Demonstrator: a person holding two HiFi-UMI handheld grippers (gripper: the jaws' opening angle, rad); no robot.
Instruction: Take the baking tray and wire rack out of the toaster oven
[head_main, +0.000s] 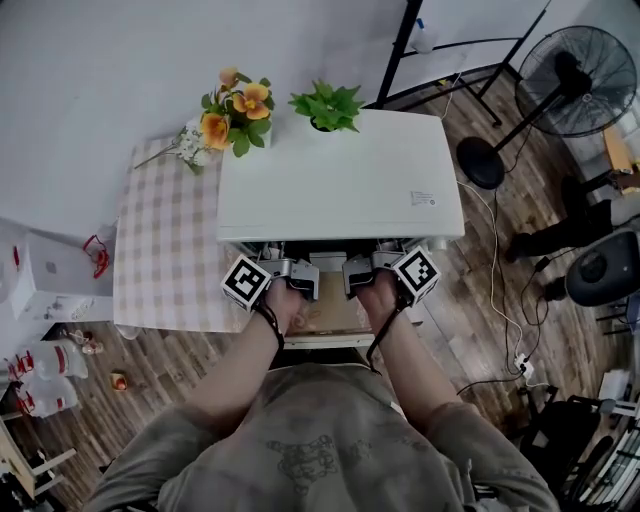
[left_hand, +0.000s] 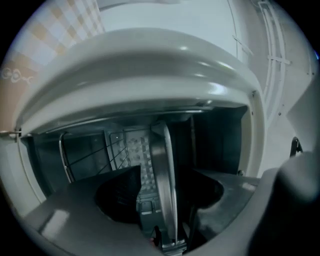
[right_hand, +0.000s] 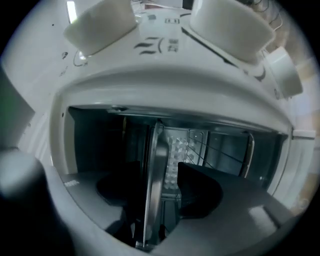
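Head view is showing my two hands at the mouth of the toaster oven (head_main: 340, 185), just above its dropped door (head_main: 325, 318). The left gripper (head_main: 300, 274) and right gripper (head_main: 358, 272) are sitting side by side, both reaching into the opening. Just inside the oven's mouth, the baking tray (left_hand: 162, 170) is lying with its front rim running between each gripper's jaws. Both pairs are standing spread either side of that rim with a sliver of gap showing on one side, so I am reading them as not pinching yet. Deeper in the oven, on what I am taking for a lower level, the wire rack (left_hand: 64, 156) is sitting untouched. I am judging this as the grasp on the tray, the first of two removals. Next I am needing both pairs squeezed onto the rim, then an even, level pull out of the oven over the door.
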